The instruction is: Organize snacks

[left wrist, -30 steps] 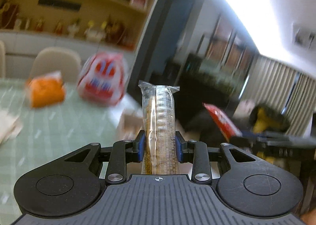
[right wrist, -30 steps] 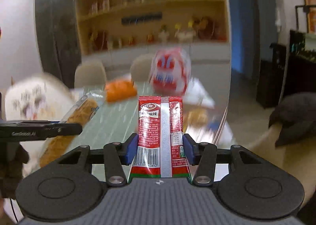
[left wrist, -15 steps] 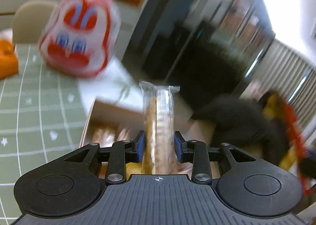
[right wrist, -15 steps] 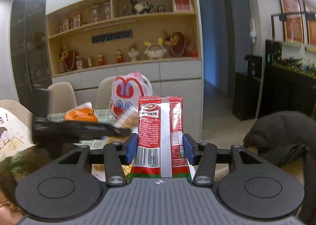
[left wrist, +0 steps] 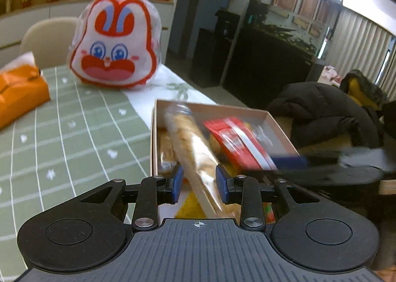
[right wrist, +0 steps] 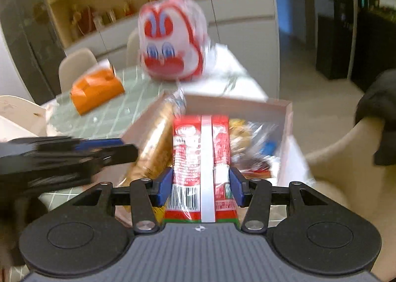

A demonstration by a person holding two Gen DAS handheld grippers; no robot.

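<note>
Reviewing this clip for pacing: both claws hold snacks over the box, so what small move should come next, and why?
Probably lower a little and release. The left claw holds the cracker sleeve tilted over the box; the right claw grips the red packet above it. Snacks already lie inside.

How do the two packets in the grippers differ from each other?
The cracker sleeve is clear and tube-shaped; the red packet is flat and opaque with a white strip. The sleeve leans left in the left gripper; the packet stands straight in the right gripper. Both hang over the box.
</note>
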